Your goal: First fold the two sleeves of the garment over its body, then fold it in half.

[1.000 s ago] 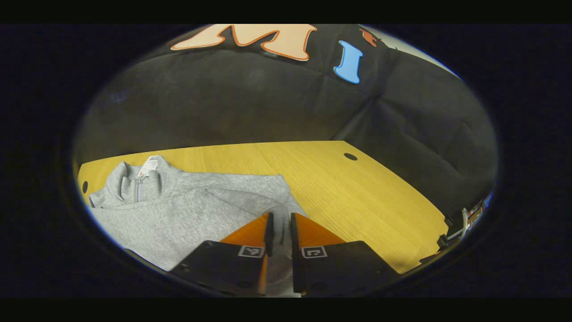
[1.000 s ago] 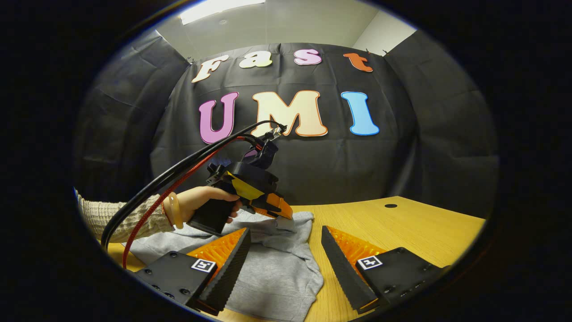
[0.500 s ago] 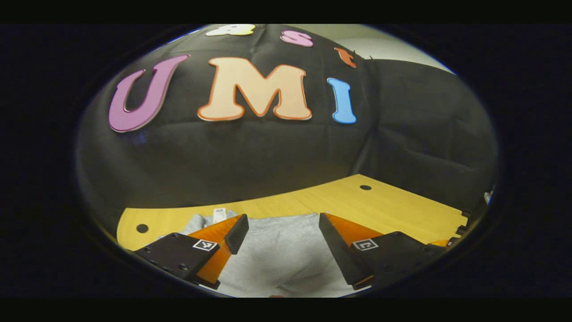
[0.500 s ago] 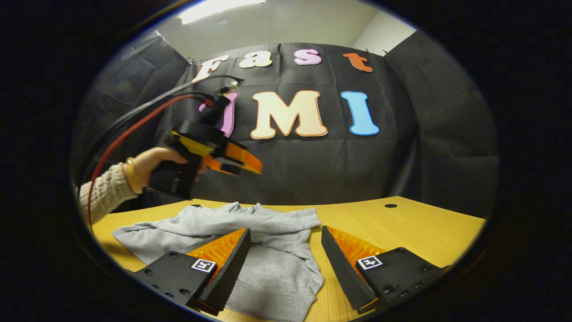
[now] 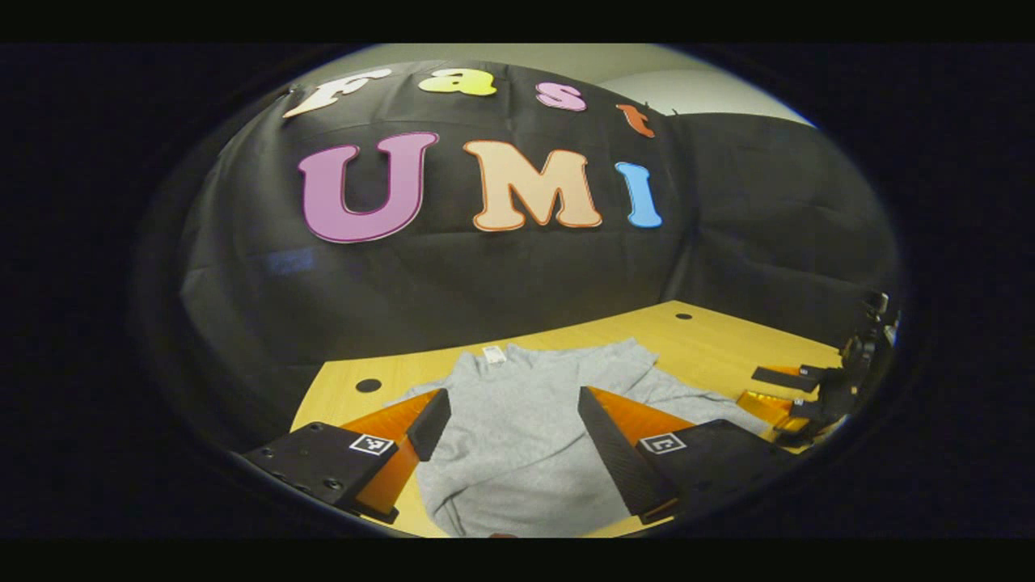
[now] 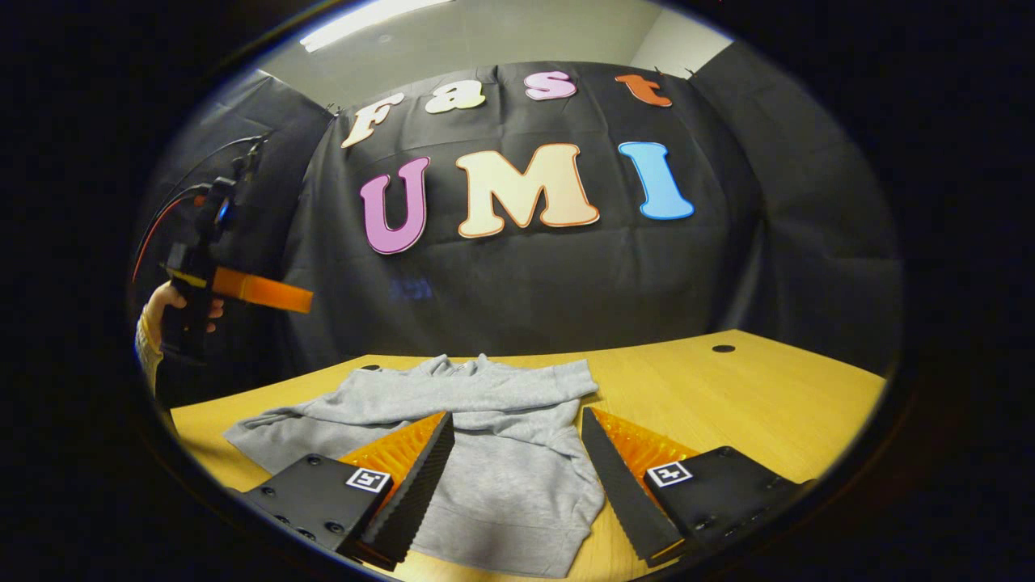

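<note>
Garment [image 6: 485,453] lies flat on the tabletop [image 6: 752,396]; I judge one sleeve [image 6: 477,394] folded across its body, the other and the halving left. My left gripper [image 5: 505,432] and right gripper [image 6: 517,469] both gape, empty.

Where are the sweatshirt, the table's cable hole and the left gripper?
sweatshirt [image 6: 501,485]: right gripper view, on its body fabric.
cable hole [image 6: 723,349]: right gripper view, on the dark hole in the table.
left gripper [image 5: 505,424]: left gripper view, midway between its open fingertips.
</note>
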{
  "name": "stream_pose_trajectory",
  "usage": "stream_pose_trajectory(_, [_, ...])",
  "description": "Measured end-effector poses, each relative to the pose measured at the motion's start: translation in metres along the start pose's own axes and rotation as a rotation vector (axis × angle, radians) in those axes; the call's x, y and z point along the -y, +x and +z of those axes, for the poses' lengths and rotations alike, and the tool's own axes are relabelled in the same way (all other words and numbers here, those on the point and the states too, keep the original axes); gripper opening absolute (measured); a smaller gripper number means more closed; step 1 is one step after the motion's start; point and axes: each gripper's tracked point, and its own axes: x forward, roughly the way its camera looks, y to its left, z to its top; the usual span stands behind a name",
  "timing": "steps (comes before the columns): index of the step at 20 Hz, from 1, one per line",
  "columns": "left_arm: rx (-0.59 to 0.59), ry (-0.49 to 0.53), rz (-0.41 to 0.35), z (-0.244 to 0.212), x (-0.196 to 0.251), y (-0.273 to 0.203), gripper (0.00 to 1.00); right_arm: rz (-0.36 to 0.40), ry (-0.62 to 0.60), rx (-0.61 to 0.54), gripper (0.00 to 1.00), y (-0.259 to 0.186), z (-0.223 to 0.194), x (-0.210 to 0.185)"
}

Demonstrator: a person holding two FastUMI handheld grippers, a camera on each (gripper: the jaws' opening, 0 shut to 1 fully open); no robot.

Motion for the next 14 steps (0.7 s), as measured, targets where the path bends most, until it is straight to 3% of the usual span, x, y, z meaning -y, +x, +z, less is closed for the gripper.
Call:
stream_pose_trajectory(5, [-0.177, -0.047, -0.031, -0.077, 0.006, -0.047, 0.94, 0.027, -0.097, -0.168, 0.99, -0.018, -0.021, -0.011])
stream_pose_trajectory(14, [-0.436, -0.136, -0.022, -0.175, 0.015, -0.078, 0.95, 0.04, -0.1, -0.474, 0.99, -0.042, -0.085, -0.003])
